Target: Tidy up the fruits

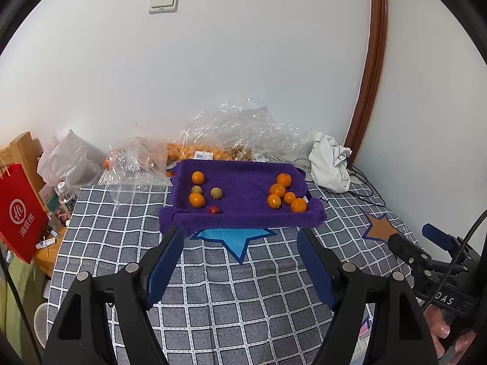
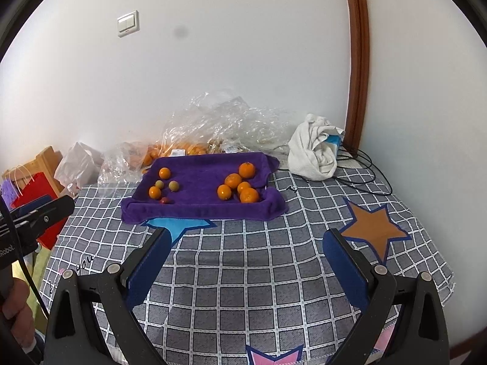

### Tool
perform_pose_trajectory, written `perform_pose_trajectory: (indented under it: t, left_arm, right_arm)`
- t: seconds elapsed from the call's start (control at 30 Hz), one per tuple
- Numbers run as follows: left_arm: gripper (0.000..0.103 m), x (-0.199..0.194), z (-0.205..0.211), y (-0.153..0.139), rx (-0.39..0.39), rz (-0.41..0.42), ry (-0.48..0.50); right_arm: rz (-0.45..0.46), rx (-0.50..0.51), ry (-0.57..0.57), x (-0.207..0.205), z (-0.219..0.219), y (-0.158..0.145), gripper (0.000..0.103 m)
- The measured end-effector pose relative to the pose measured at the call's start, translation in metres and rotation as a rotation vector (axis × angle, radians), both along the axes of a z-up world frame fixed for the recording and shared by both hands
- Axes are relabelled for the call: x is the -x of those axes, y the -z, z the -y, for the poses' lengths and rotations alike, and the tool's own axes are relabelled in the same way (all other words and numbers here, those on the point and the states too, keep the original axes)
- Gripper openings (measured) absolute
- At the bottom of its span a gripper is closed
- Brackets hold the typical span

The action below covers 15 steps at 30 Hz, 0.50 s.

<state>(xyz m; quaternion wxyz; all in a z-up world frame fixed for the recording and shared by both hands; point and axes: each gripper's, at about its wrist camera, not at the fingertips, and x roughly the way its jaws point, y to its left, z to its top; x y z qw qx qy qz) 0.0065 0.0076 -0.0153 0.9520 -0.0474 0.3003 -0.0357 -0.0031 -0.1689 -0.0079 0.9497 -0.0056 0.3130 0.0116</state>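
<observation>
Purple towel (image 1: pixel 243 188) on the bench holds the fruits: oranges (image 1: pixel 284 193) right, mixed pieces (image 1: pixel 202 193) left. Both claws, left claw (image 1: pixel 242 240) and right claw (image 2: pixel 248 240), hang spread and empty; approach the stray oranges low, pinching gently.

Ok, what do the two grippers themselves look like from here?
Both alike: the left gripper and the right gripper have matte black angular frames with silver pivot bolts and blue padded jaws. A black cable runs along the right one, which carries white lettering.

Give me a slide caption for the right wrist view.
Open right gripper faces a purple towel holding oranges on a checked cloth.
</observation>
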Motion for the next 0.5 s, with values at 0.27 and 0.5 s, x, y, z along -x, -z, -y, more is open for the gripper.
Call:
perform_pose_trajectory:
  t: [0.27,0.5]
  left_arm:
    - [0.078,0.0021,0.0035,0.0033,-0.015,-0.004,-0.003]
    - [0.078,0.003,0.0049,0.0042,-0.017,-0.005,-0.007]
  right_arm:
    - [-0.005,-0.018,0.006,0.0013,0.0028,0.0032,0.099]
    - [-0.003,-0.025,0.005,0.0051,0.0032,0.0063,0.099]
